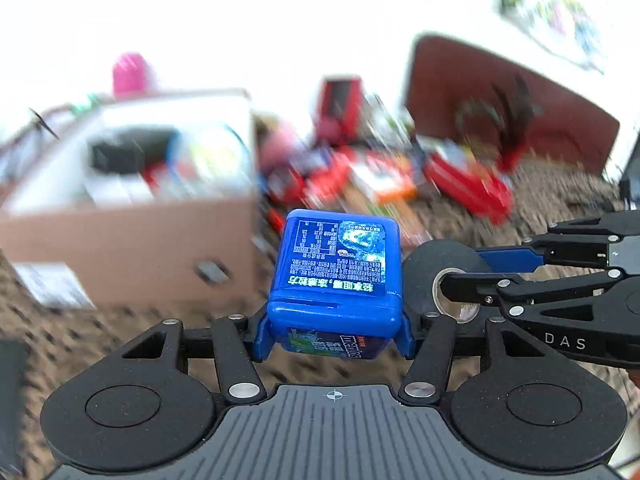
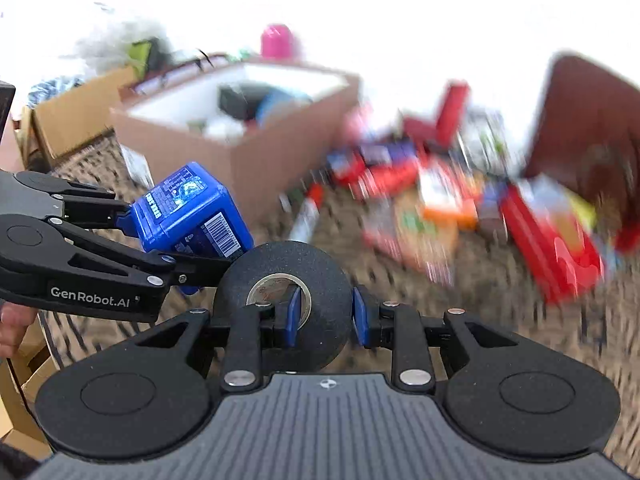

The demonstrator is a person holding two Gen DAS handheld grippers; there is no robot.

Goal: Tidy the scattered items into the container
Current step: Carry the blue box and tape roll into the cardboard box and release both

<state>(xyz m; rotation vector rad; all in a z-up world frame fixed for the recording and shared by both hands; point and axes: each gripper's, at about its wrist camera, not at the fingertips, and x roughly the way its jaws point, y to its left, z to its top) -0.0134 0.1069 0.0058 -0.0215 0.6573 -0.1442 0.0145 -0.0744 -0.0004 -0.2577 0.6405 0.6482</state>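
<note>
Carrying two finds at once, the person is at the transport step, with both loads lifted off the speckled carpet [image 2: 500, 292] and not yet at the cardboard box [image 1: 132, 240]. The left gripper [image 1: 334, 332] is clamped on a blue mint box [image 1: 336, 276], its blue pads pressing the box's two side walls. The right gripper [image 2: 326, 316] grips a black tape roll [image 2: 284, 300] through its wall: one finger sits inside the roll's core, the other against the outer face. The two loads ride just beside each other, the tape roll to the right of the mint box and seemingly close to touching it.

The cardboard box stands ahead and to the left of both grippers, open-topped and already holding several things. To the right of the box, on the carpet, lies a blurred heap of red and orange packets [image 2: 460, 200], still to be gathered.

Judging from this, the next move calls for raising each load over the box's near rim, then opening one gripper at a time so the dropped pieces do not knock together.
</note>
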